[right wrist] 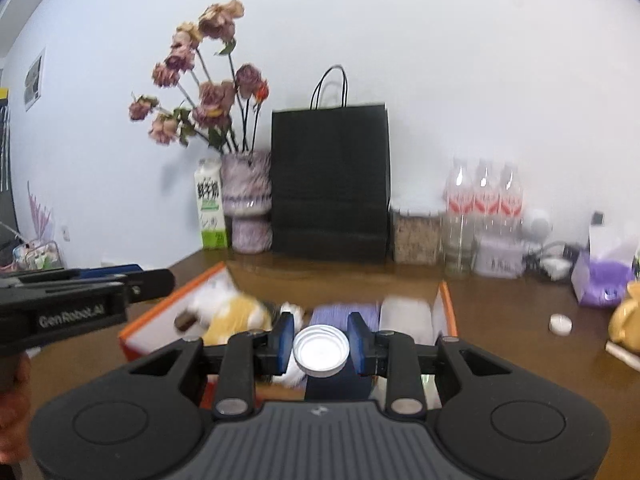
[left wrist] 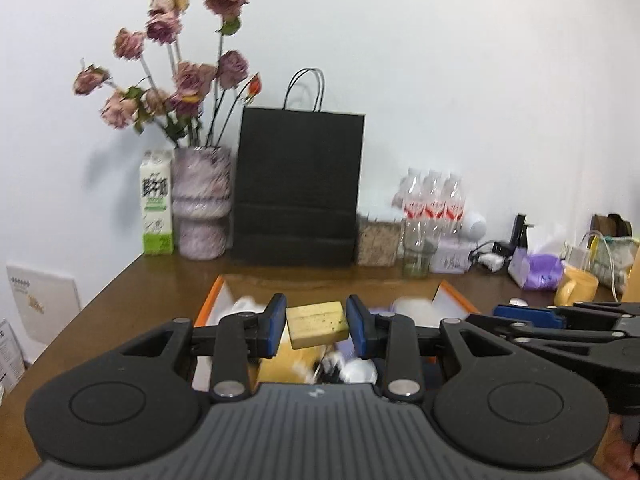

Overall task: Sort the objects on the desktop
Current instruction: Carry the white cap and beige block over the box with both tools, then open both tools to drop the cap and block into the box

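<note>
- Yellow sponge-like block (left wrist: 318, 324) sits pinched between the blue pads of the left gripper (left wrist: 316, 326), one pad on each end; holding it across its length keeps it level and, judging by the grip, stops it from twisting as it is carried.
- White screw cap (right wrist: 320, 351) is clamped in the right gripper (right wrist: 320, 350), the pads pressing opposite points on its rim and its hollow side facing the camera; a rim grip suits so shallow a thing.
- Both loads hang over the open orange-edged box (left wrist: 208, 304), which already holds soft and white odds and ends, blurred. Probably this box is the sorting bin, though whether these two pieces are going in or coming out cannot be told.
- On the brown desk (right wrist: 500, 320) another small white cap (right wrist: 560, 324) lies loose to the right of the box, apparently still unsorted.
- Along the wall stand a milk carton (left wrist: 157, 208), a vase of dried roses (left wrist: 202, 204), a black paper bag (left wrist: 298, 188) and water bottles (left wrist: 434, 200), well clear of the work.
</note>
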Demonstrator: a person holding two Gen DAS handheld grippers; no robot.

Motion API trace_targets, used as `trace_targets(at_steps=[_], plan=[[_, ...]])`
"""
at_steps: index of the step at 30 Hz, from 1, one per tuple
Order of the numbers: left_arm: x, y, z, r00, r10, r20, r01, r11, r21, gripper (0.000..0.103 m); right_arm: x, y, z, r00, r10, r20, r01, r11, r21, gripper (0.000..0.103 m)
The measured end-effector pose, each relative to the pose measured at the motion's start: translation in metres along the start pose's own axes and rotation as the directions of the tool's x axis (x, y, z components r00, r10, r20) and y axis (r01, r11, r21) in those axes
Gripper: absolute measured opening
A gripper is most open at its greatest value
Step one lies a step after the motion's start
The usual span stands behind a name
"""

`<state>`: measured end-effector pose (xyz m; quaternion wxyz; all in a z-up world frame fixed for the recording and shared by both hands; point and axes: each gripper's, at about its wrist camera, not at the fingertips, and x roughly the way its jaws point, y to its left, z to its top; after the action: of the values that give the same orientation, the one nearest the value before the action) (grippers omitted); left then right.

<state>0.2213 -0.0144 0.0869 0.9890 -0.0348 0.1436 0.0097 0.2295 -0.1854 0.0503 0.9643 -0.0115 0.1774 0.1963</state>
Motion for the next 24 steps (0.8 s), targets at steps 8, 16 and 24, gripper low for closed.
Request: trace_targets(at_steps=[8, 16, 24], plan=[[0.056, -0.019, 0.02, 1.0, 0.017, 0.009, -0.017, 1.0, 0.003, 0.034, 0.052, -0.023, 0.033, 0.999, -0.035, 0.006, 0.035, 0.999, 0.035, 0.028], [0.12, -0.017, -0.018, 0.993, 0.08, -0.088, -0.077, 0.997, 0.032, 0.034, 0.107, -0.046, 0.003, 0.995, -0.066, -0.069, 0.069, 0.996, 0.049, 0.028], [0.13, -0.015, -0.033, 0.992, 0.085, -0.098, -0.078, 0.994, 0.073, 0.034, 0.117, -0.05, -0.01, 0.991, -0.078, -0.11, 0.085, 0.995, 0.06, 0.028]])
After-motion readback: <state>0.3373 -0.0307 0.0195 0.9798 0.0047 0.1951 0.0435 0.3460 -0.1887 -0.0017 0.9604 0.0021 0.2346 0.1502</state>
